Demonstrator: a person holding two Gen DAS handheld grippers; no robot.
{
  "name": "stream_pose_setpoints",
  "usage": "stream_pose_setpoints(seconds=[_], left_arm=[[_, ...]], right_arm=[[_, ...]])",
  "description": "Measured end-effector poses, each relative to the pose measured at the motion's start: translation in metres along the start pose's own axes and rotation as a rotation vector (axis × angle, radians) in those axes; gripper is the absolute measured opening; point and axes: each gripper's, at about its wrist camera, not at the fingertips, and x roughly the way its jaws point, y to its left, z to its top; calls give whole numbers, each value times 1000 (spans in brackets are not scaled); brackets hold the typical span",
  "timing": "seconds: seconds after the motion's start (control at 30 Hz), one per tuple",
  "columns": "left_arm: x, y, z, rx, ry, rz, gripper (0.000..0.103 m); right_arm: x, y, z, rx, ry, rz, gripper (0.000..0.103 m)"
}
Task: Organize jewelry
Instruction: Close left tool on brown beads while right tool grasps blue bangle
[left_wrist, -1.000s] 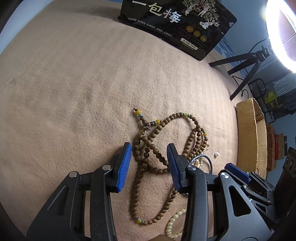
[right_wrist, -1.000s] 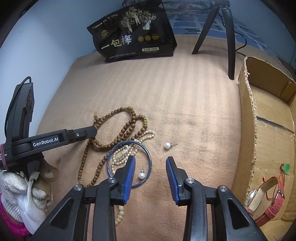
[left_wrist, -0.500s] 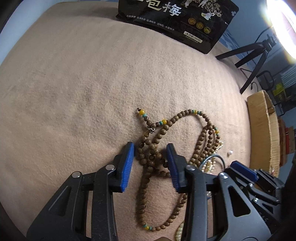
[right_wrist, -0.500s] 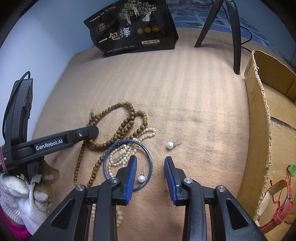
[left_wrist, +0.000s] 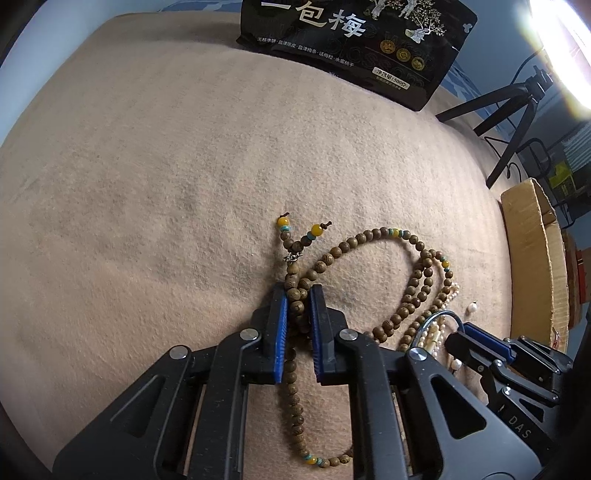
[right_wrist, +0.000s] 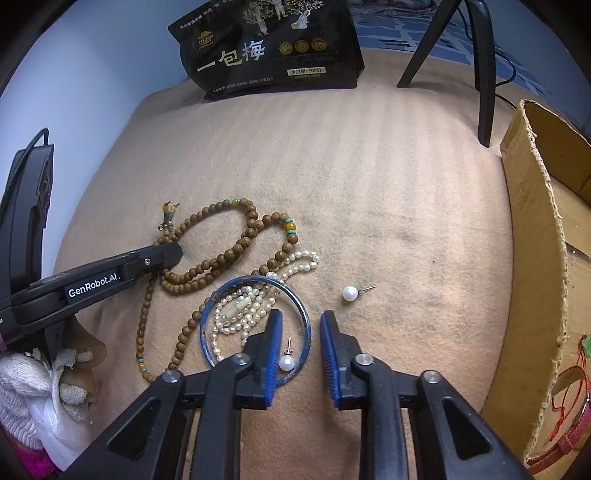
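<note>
left gripper (left_wrist: 298, 295) closing on the wooden bead necklace (left_wrist: 417, 280); right gripper (right_wrist: 301, 325) closing over a pearl earring (right_wrist: 286, 362).
left blue pads are pinching the doubled bead strands near the tassel end, the rest of the strand lying on the beige cloth (left_wrist: 147, 184). right jaws are narrowing with a gap showing, straddling the earring and the blue bangle (right_wrist: 207, 314) rim, no firm contact visible. a second pearl earring (right_wrist: 350, 293) is lying just beyond. the pearl strand (right_wrist: 258, 291) is sitting partly inside the bangle. the cardboard box (right_wrist: 535, 258) at right is holding a red-strap watch (right_wrist: 565, 435). both grippers are tilting steeply down.
</note>
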Motion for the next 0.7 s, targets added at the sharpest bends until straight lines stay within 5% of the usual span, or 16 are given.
stream_pose_setpoints(seconds=[0.2, 0.7], left_arm=[[-4, 3, -1, -13, -3, -15, 9], [-57, 6, -2, -36, -82, -114, 4]], right_arm=[[-6, -3, 1, 13, -11, 41, 2], [-61, 22, 1, -43, -144, 65, 1]])
